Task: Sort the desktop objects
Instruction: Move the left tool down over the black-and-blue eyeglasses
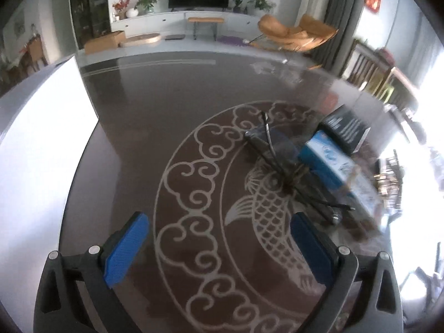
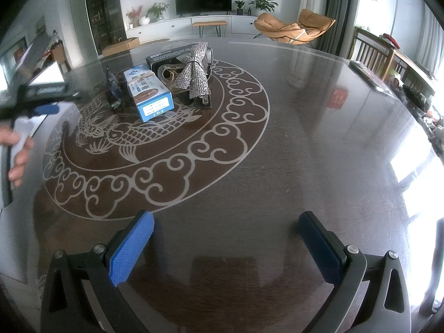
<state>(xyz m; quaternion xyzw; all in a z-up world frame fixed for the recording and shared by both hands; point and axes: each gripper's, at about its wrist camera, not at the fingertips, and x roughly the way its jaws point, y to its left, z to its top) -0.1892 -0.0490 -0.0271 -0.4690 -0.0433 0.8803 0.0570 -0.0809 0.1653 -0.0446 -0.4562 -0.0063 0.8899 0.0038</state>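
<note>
A cluster of objects lies on the dark table (image 2: 277, 144): a blue and white box (image 2: 149, 94), a black box (image 2: 172, 52), a sparkly silver bow (image 2: 194, 75) on a dark item, and a dark flat pouch with a cord (image 2: 113, 88). In the left wrist view the pouch (image 1: 266, 141), blue box (image 1: 330, 158) and black box (image 1: 347, 125) sit ahead and right of my open, empty left gripper (image 1: 219, 247). My right gripper (image 2: 226, 247) is open and empty over bare table, well short of the cluster. The left gripper also shows at the left edge in the right wrist view (image 2: 41, 105).
A white surface (image 1: 41, 127) borders the table on the left. Wooden chairs (image 2: 371, 52) and clutter stand at the table's right edge. A TV console and orange lounge chair (image 2: 294, 27) are beyond the table.
</note>
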